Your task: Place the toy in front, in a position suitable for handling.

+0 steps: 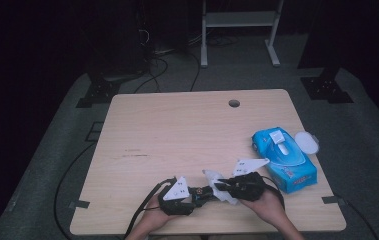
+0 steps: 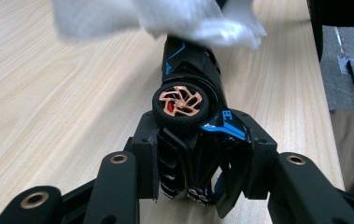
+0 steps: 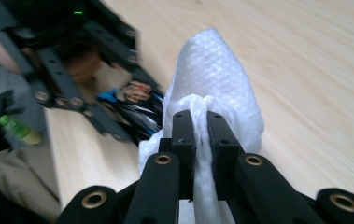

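Note:
A black toy car (image 2: 188, 70) with blue markings and a copper-spoked wheel sits between the jaws of my left gripper (image 2: 200, 149), which are shut on its body. In the high view this gripper (image 1: 197, 192) is near the table's front edge, holding the car (image 1: 206, 190) level and pointing it right. My right gripper (image 3: 200, 126) is shut on a white wipe (image 3: 216, 70), bunched between its pads. The wipe (image 1: 216, 177) hangs over the far end of the car, and it drapes there in the left gripper view too (image 2: 198, 18). The right gripper (image 1: 225, 188) faces the left one.
A blue pack of wipes (image 1: 284, 160) lies at the right side of the wooden table (image 1: 177, 125), its white lid (image 1: 307, 142) flipped open. A cable hole (image 1: 234, 103) sits near the far edge. The person's hands come in at the front edge.

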A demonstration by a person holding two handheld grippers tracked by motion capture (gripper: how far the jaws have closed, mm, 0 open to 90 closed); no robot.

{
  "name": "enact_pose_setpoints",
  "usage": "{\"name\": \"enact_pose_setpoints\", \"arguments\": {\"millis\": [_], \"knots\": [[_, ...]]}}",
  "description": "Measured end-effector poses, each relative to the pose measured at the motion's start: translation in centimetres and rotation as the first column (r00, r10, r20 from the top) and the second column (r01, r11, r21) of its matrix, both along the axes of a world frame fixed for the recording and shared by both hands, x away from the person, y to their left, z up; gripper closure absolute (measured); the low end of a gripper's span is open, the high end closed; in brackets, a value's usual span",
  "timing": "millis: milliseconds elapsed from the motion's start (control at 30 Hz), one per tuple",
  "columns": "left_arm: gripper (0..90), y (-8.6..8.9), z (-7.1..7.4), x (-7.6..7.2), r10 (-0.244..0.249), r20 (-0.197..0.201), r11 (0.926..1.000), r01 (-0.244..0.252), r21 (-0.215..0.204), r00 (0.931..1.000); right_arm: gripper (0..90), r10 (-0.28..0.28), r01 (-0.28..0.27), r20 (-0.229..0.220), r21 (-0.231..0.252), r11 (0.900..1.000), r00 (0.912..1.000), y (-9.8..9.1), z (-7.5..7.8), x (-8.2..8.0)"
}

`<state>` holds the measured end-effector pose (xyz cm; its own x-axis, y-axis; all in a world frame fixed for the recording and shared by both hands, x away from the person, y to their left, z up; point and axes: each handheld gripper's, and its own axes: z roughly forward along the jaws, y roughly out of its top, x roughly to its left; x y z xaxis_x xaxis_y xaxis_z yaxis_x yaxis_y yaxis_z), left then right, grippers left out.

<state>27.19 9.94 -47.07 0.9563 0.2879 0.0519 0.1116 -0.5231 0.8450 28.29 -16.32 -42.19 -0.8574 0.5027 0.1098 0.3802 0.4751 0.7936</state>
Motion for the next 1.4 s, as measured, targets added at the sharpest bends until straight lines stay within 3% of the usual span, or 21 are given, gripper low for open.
{"name": "enact_pose_setpoints", "arguments": {"millis": [67,133,233,433,533,667,800,900,967,1100,1233,1333,1400], "knots": [[57.8,0.1,0.0,0.1,-0.003,-0.004,1.0000,0.003,-0.003,1.0000,83.0,-0.050,0.051,0.016,-0.013,0.9986,0.9986,-1.6,0.0,0.0],[57.7,0.1,0.0,0.1,-0.006,-0.003,1.0000,0.006,-0.006,1.0000,83.0,-0.095,0.095,-0.010,0.023,0.9952,0.9955,-3.4,-0.2,0.1],[57.7,0.0,-0.1,0.2,-0.004,-0.008,0.9999,0.004,-0.009,1.0000,83.1,-0.141,0.141,-0.003,0.017,0.9899,0.9901,-4.4,-0.4,0.0],[57.7,0.0,-0.1,0.3,-0.005,-0.007,0.9999,0.005,-0.010,1.0000,83.1,-0.075,0.075,0.038,0.007,0.9972,0.9965,-1.5,-0.2,-0.8],[57.7,0.1,-0.1,0.2,-0.001,-0.003,1.0000,0.001,-0.009,1.0000,83.1,-0.057,0.059,0.060,-0.024,0.9980,0.9966,-0.7,0.0,-0.9],[57.7,0.1,0.0,0.2,-0.003,0.002,1.0000,0.003,-0.004,1.0000,83.2,-0.103,0.104,0.056,-0.025,0.9942,0.9931,-2.5,-0.1,-0.4],[57.6,0.1,0.0,0.3,-0.004,-0.001,1.0000,0.004,-0.002,1.0000,83.5,-0.180,0.182,0.053,-0.023,0.9831,0.9821,-4.5,-0.2,-0.2],[57.7,0.0,-0.1,0.3,0.000,0.002,1.0000,0.000,-0.006,1.0000,83.4,-0.175,0.176,0.051,-0.008,0.9844,0.9832,-4.2,-0.1,-0.4],[57.7,-0.1,-0.1,0.4,0.000,0.000,1.0000,0.000,-0.008,1.0000,83.4,-0.139,0.139,0.058,0.000,0.9903,0.9886,-3.2,0.0,-0.6],[57.7,0.0,-0.1,0.4,0.001,0.000,1.0000,-0.001,-0.004,1.0000,83.2,-0.089,0.093,0.089,-0.042,0.9948,0.9921,-1.4,-0.1,-0.9],[57.7,0.0,-0.1,0.4,0.000,0.000,1.0000,0.000,-0.006,1.0000,83.1,-0.128,0.130,0.069,-0.029,0.9911,0.9894,-3.0,-0.2,-0.4],[57.7,0.0,-0.1,0.4,-0.004,0.002,1.0000,0.004,-0.002,1.0000,83.2,-0.177,0.180,0.067,-0.052,0.9822,0.9820,-4.1,-0.4,-0.2],[57.7,0.0,0.0,0.4,-0.005,0.005,1.0000,0.005,-0.001,1.0000,83.2,-0.182,0.184,0.054,-0.047,0.9817,0.9818,-4.4,-0.5,-0.2]]}}
